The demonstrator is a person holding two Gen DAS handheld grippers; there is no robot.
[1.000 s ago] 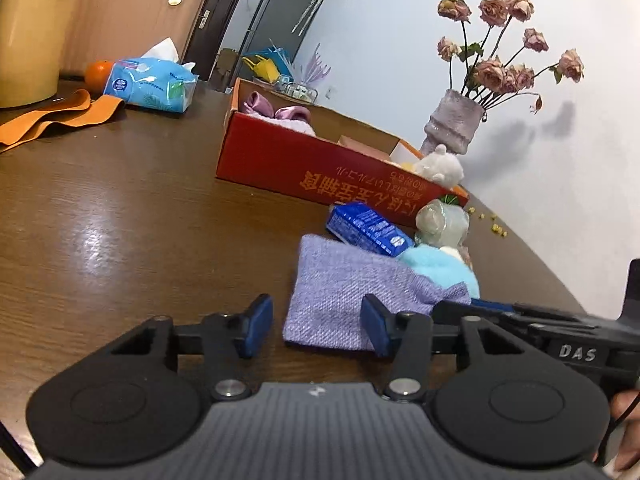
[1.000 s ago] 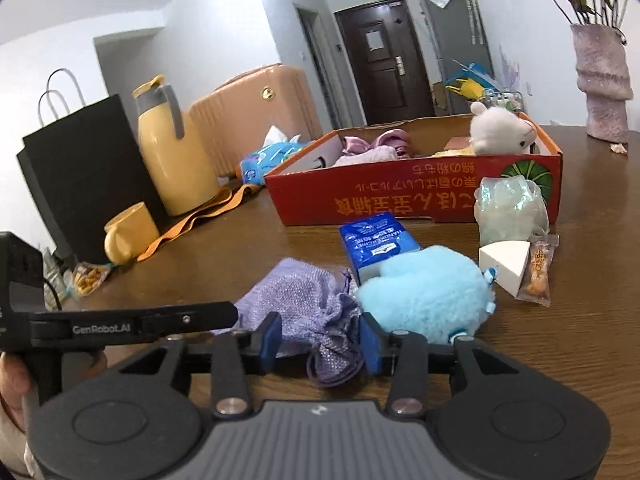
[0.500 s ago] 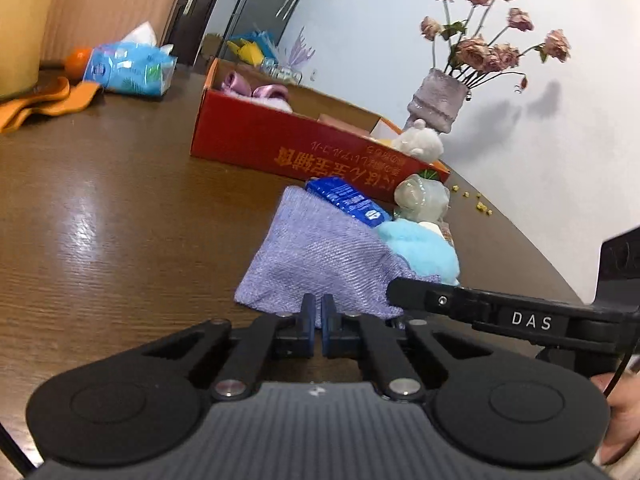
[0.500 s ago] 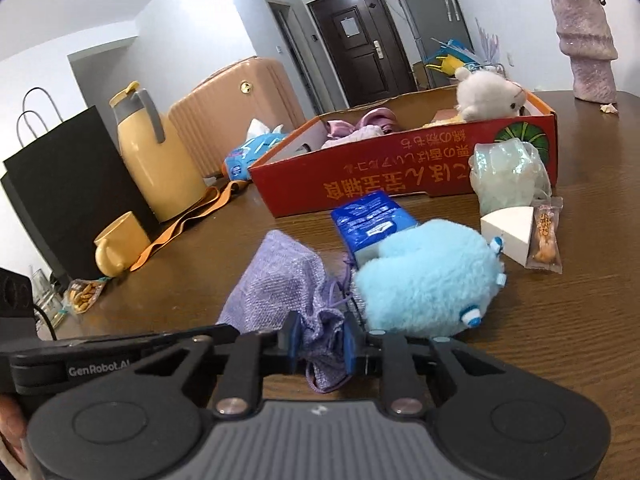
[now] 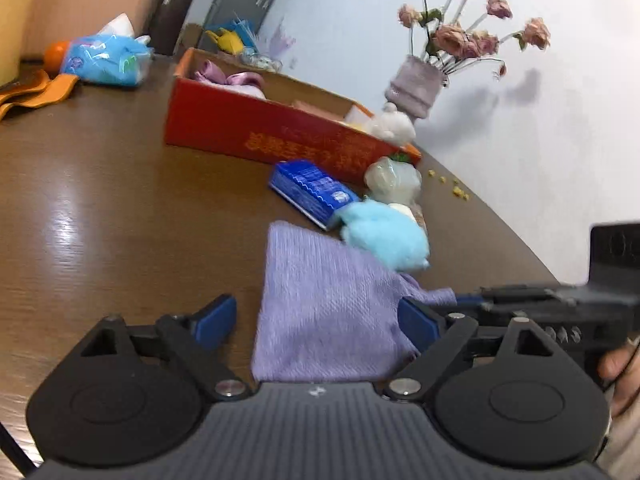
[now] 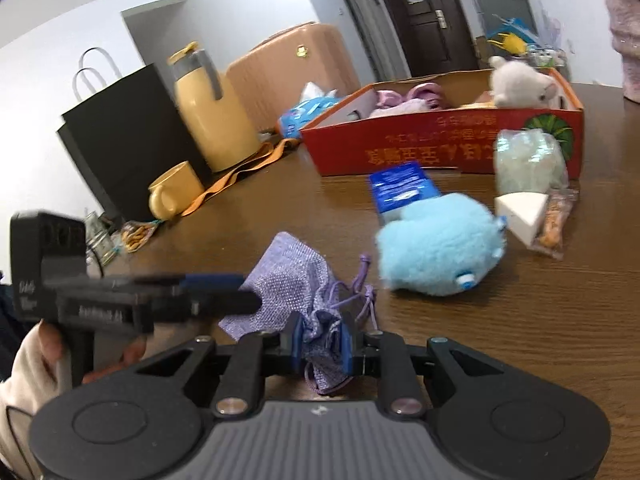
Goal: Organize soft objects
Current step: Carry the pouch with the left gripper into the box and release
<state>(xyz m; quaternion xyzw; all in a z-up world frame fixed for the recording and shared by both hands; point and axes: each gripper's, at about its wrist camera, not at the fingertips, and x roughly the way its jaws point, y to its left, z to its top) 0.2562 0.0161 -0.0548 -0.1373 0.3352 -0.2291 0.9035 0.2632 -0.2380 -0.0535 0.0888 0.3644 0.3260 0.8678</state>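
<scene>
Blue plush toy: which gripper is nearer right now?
Right. The right gripper, shut on the purple pouch's gathered neck, sits just short of the blue plush toy. The left gripper, jaws opening around the pouch's far end, is farther off.

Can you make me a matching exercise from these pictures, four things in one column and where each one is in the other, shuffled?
Things:
1. lilac drawstring pouch
2. white plush toy
3. blue plush toy
4. yellow mug

Places:
A. in the red cardboard box
B. beside the yellow jug
C. pinched at its gathered end by the right gripper
D. on the table, in front of the blue packet

Pairs: 1-C, 2-A, 3-D, 4-B
</scene>
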